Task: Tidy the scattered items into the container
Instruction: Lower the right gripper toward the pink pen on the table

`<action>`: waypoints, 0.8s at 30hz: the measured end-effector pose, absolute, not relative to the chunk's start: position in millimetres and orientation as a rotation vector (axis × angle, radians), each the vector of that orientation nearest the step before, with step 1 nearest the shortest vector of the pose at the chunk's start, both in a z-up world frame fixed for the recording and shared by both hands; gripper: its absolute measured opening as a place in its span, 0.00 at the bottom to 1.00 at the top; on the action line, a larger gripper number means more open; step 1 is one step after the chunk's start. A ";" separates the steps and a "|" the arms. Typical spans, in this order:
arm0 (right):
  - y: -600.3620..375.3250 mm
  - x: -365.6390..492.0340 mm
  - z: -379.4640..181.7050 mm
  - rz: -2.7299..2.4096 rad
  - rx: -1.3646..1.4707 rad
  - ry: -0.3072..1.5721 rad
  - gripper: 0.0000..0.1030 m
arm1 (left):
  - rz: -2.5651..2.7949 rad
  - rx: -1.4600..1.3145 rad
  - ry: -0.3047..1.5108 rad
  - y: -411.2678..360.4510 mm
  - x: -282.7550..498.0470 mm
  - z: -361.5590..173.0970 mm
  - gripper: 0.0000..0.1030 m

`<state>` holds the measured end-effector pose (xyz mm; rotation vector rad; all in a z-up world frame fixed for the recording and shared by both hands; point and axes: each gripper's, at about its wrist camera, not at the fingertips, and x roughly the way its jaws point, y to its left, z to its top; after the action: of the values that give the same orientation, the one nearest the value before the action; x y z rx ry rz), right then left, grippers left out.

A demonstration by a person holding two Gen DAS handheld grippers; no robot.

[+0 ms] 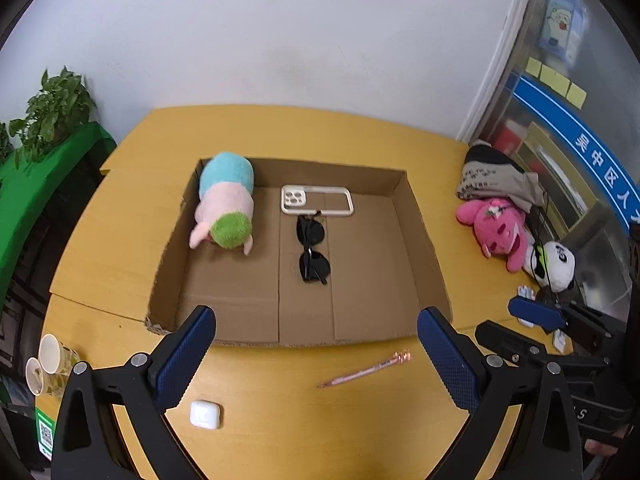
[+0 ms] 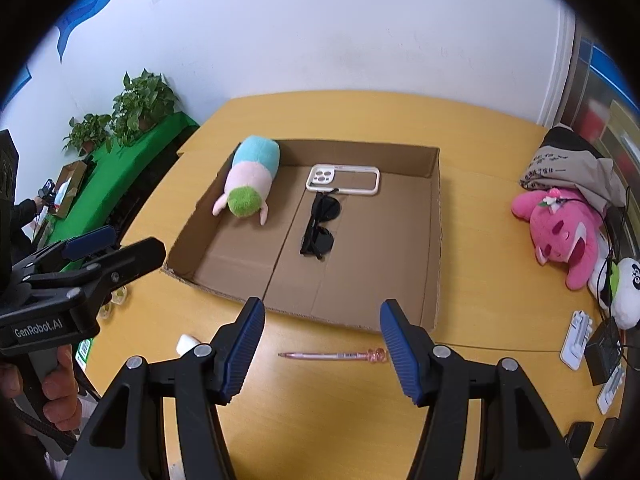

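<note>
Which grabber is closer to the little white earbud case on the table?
Left. The left gripper hangs right above the white earbud case, which lies by its left jaw. The right gripper is farther to the right, over the pink pen.

Left gripper and right gripper with black angular plastic frames, silver round screws at the pivots, dark blue ribbed finger pads, white "GenRobot.AI" lettering on one body

Yellow table bearing cardboard tray, pen

You have the shallow cardboard tray mid-table; the plush caterpillar lies at its far left corner, and the slim pink pen lies before its near wall.
</note>
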<state>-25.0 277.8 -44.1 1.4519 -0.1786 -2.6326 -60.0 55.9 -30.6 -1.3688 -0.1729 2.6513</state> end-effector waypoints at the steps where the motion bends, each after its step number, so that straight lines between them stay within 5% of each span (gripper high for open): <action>1: 279.5 -23.8 -50.6 -2.617 1.466 -0.193 0.58 | 2.627 -1.387 -0.168 58.1 -59.9 -38.0 0.99; 13: 335.0 -19.5 -217.7 -2.345 1.940 -0.771 0.58 | 2.358 -1.681 -0.020 92.2 -76.9 -174.8 0.99; 21: 350.1 -44.9 -267.4 -2.218 2.019 -1.194 0.58 | 2.235 -1.735 0.082 114.0 -95.2 -227.4 0.99; 24: 343.7 -54.8 -280.7 -2.193 2.065 -1.270 0.58 | 2.177 -1.754 0.170 121.6 -97.1 -245.0 0.91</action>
<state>-54.8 343.7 -280.7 2.0647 -1.2705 -2.1934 -97.1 121.6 -245.0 -1.7544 0.1700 2.1770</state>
